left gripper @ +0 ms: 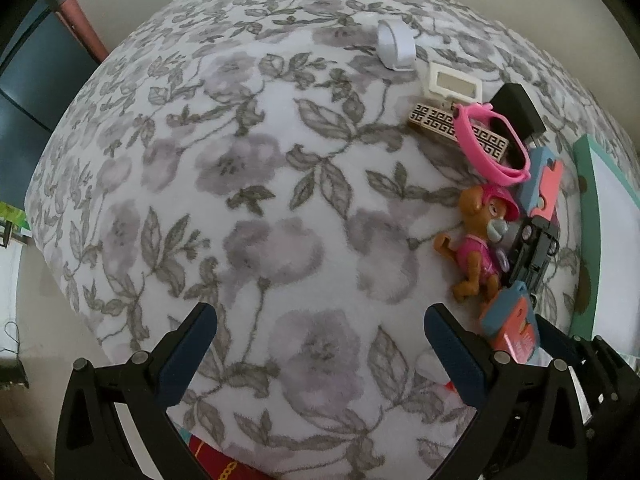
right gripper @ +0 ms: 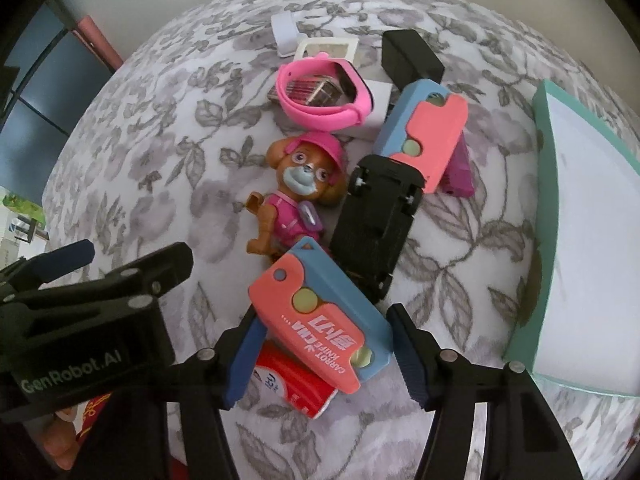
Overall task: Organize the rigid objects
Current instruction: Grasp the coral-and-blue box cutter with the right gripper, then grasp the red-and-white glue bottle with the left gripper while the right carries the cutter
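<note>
A blue and coral toy carrot knife (right gripper: pixel 320 312) lies tilted on a red packet (right gripper: pixel 292 384), and it also shows in the left wrist view (left gripper: pixel 508 320). My right gripper (right gripper: pixel 322 314) straddles the knife, pads close to its two sides but not clearly pressing. Beyond it lie a dog figure (right gripper: pixel 300 192) in pink, an upturned black toy car (right gripper: pixel 376 224), a second carrot knife (right gripper: pixel 424 128) and a pink wrist band (right gripper: pixel 320 96). My left gripper (left gripper: pixel 320 316) stands open over bare floral cloth, left of the pile, nothing between its fingers.
A teal box (right gripper: pixel 540 240) with a white top stands at the right edge. At the back lie a black box (right gripper: pixel 408 56), a white frame (right gripper: pixel 328 48), a white roll (right gripper: pixel 282 34) and a patterned bar (left gripper: pixel 440 122). The floral cloth (left gripper: pixel 260 200) falls away at the left.
</note>
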Demonstrator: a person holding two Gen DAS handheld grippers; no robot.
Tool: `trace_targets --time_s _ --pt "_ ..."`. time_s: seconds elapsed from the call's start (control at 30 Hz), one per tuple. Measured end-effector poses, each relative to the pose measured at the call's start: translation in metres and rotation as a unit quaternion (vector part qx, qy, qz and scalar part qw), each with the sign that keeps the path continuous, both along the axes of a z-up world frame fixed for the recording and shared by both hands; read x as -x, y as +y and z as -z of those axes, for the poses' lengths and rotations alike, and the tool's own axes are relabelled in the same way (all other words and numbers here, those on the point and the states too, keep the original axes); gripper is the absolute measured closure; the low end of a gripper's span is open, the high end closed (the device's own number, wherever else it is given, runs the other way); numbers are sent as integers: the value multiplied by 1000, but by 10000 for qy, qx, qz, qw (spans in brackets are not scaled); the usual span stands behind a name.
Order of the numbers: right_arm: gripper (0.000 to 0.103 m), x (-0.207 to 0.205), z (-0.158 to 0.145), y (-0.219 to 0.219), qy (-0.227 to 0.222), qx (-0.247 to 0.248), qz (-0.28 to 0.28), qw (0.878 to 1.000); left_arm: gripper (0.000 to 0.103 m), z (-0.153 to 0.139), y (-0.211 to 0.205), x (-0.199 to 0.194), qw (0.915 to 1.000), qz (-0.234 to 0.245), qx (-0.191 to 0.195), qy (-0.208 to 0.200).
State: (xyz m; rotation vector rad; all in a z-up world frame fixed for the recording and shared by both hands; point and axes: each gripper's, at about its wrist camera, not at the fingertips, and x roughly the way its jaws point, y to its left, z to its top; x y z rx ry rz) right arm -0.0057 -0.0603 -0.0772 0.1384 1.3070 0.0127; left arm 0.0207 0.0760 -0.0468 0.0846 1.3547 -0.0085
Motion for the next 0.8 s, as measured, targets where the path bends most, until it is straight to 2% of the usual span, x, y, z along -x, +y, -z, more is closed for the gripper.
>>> trace_targets --time_s 0.4,0.6,0.8 --pt "38 17 -27 -32 -195 -144 380 9990 0 -19 -16 17 9998 175 -6 -21" --pt "39 30 -45 -48 -290 101 583 9978 0 -26 -21 22 9999 135 81 -22" --pt "39 36 -58 -76 -440 233 1052 9932 0 -23 -38 25 9986 532 -58 50"
